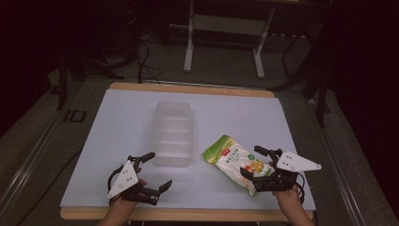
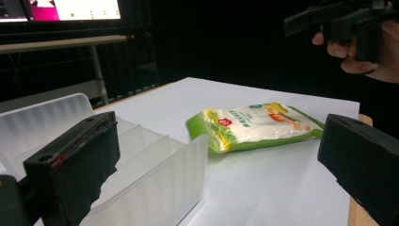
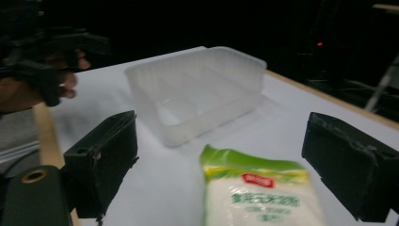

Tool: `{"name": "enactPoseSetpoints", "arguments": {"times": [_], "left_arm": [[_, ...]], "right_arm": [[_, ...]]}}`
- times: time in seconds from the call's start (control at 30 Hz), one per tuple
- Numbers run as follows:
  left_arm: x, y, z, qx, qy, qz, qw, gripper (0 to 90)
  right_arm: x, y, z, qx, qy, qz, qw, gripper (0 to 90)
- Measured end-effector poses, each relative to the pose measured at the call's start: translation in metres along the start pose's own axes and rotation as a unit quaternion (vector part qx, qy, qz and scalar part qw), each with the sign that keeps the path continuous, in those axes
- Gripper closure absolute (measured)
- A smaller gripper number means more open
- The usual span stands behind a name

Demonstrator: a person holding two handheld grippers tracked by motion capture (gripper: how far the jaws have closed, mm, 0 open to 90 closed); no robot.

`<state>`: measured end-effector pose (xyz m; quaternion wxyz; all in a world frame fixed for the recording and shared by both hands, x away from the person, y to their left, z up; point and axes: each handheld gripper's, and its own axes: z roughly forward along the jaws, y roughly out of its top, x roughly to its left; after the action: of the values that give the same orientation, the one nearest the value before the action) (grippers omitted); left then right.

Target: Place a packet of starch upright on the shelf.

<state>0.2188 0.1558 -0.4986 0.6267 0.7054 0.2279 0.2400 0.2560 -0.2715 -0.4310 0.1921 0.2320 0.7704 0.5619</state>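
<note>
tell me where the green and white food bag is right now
In the high view the green and white bag lies flat on the white table, front right, just right of the clear plastic container, with the open right gripper at its near end.

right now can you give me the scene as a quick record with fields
surface: white sheet on a wooden table
items: green and white food bag; clear plastic tray
bag position: lying flat, to the right of the tray, apart from it
tray contents: empty, ribbed bottom
left gripper: open, near the tray's near left corner, holding nothing
right gripper: open, fingers either side of the bag's near end, not closed on it
likely next move: right gripper closes on the bag
</note>
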Motion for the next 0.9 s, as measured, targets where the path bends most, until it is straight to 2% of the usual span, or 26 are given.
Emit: {"name": "enactPoseSetpoints", "arguments": {"times": [0.13, 0.3, 0.47, 0.63, 0.73, 0.83, 0.9], "left_arm": [[0.001, 0.0, -0.001, -0.002, 0.001, -0.008, 1.0, 0.0], [0.0, 0.0, -0.001, -0.003, 0.003, -0.006, 1.0, 0.0], [-0.001, 0.0, 0.0, -0.001, 0.002, -0.004, 1.0, 0.0], [0.0, 0.0, 0.0, -0.001, 0.0, -0.005, 1.0, 0.0], [0.0, 0.0, 0.0, -0.001, 0.0, -0.004, 1.0, 0.0], [0.0, 0.0, 0.0, 0.001, -0.001, -0.002, 1.0, 0.0], [0.0, 0.0, 0.0, 0.001, -0.002, -0.002, 1.0, 0.0]], "right_arm": [[-0.007, 0.014, 0.005, 0.0, -0.005, -0.015, 0.9999, 10.7], [-0.02, 0.022, 0.016, 0.007, 0.005, -0.005, 1.0, 10.7], [-0.029, 0.027, 0.025, 0.015, -0.002, -0.009, 0.9999, 10.7], [-0.048, 0.033, 0.038, 0.019, -0.007, -0.006, 0.9998, 10.7], [-0.056, 0.035, 0.046, 0.029, -0.023, -0.005, 0.9993, 10.7], [-0.065, 0.035, 0.053, 0.028, -0.016, 0.004, 0.9995, 10.7], [-0.069, 0.034, 0.058, 0.037, -0.016, 0.001, 0.9992, 10.7]]}}
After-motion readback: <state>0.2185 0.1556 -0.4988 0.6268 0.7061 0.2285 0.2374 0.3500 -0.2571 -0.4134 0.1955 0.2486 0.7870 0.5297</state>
